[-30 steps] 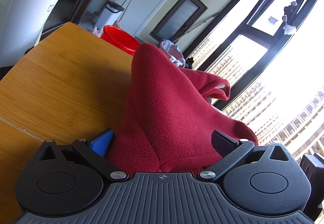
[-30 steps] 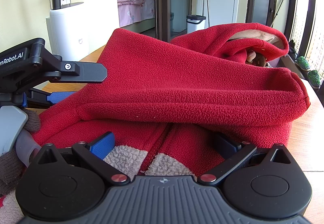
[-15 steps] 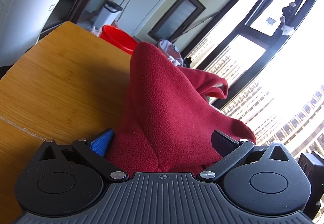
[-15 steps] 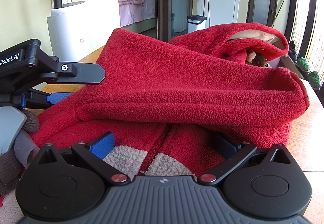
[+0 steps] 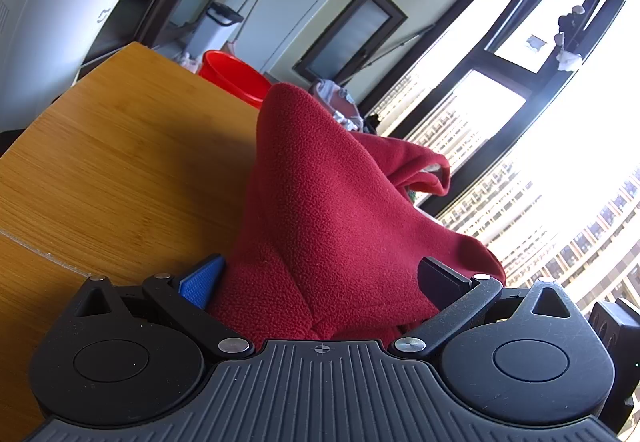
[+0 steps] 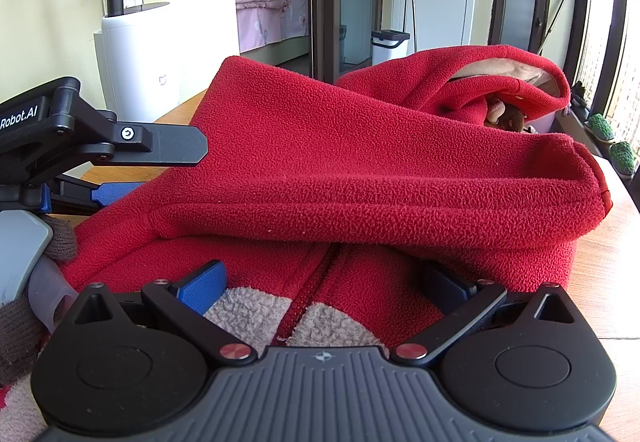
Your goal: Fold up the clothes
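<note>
A red fleece jacket (image 6: 360, 170) with a beige pile lining lies bunched on a wooden table (image 5: 120, 162). In the left wrist view the fleece (image 5: 320, 226) rises in a peak straight from my left gripper (image 5: 320, 278), whose jaws stand wide with the cloth filling the gap. In the right wrist view my right gripper (image 6: 324, 282) sits at the jacket's zipper edge, jaws wide, with cloth and lining between them. The left gripper also shows in the right wrist view (image 6: 148, 166), at the jacket's left edge. The fingertips are partly hidden by fleece.
A red bucket (image 5: 236, 76) stands beyond the table's far edge. A white air purifier (image 6: 136, 62) stands by the wall. A doorway opens onto a bed (image 6: 268, 10). Large windows (image 5: 540, 122) and small potted plants (image 6: 612, 138) lie on the right.
The left gripper has shifted slightly, and the fleece peak sits a little lower and more to the left in its view. The right gripper and the jacket's folds look unchanged.
</note>
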The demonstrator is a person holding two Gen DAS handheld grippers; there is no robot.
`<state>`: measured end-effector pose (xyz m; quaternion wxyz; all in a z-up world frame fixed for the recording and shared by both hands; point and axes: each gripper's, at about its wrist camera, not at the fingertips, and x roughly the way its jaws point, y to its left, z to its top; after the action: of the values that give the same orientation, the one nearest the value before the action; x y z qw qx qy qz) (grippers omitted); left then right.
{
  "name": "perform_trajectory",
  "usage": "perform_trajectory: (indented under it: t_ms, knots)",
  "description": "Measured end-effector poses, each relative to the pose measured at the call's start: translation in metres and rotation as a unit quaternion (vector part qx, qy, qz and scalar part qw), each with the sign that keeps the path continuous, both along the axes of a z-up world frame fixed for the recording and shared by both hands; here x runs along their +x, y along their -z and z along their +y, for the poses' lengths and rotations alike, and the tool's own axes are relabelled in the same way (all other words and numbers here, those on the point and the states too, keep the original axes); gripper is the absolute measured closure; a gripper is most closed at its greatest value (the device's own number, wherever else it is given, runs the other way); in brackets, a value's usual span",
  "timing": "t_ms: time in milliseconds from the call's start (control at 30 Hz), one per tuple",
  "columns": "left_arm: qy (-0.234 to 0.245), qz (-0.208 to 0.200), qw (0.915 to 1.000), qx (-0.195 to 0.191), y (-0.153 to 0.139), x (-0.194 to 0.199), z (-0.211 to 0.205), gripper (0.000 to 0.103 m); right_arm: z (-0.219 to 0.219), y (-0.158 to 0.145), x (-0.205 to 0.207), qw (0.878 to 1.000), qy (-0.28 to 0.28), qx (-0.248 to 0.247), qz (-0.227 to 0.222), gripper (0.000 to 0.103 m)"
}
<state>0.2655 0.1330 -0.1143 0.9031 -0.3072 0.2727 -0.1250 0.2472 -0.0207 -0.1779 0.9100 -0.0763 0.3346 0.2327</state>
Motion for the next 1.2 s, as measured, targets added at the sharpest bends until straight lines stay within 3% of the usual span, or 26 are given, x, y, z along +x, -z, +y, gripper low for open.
perform_trajectory:
  t_ms: [800,1200]
  knots:
    - [-0.006,0.0,0.9999,0.008,-0.001,0.0,0.0,0.0,0.003,-0.001,0.001,1.0,-0.001,0.001,0.001,0.0]
    - [-0.019,0.006,0.9986,0.05,-0.006,-0.004,-0.008,0.0,0.003,-0.001,0.001,1.0,-0.002,0.002,0.001,0.0]
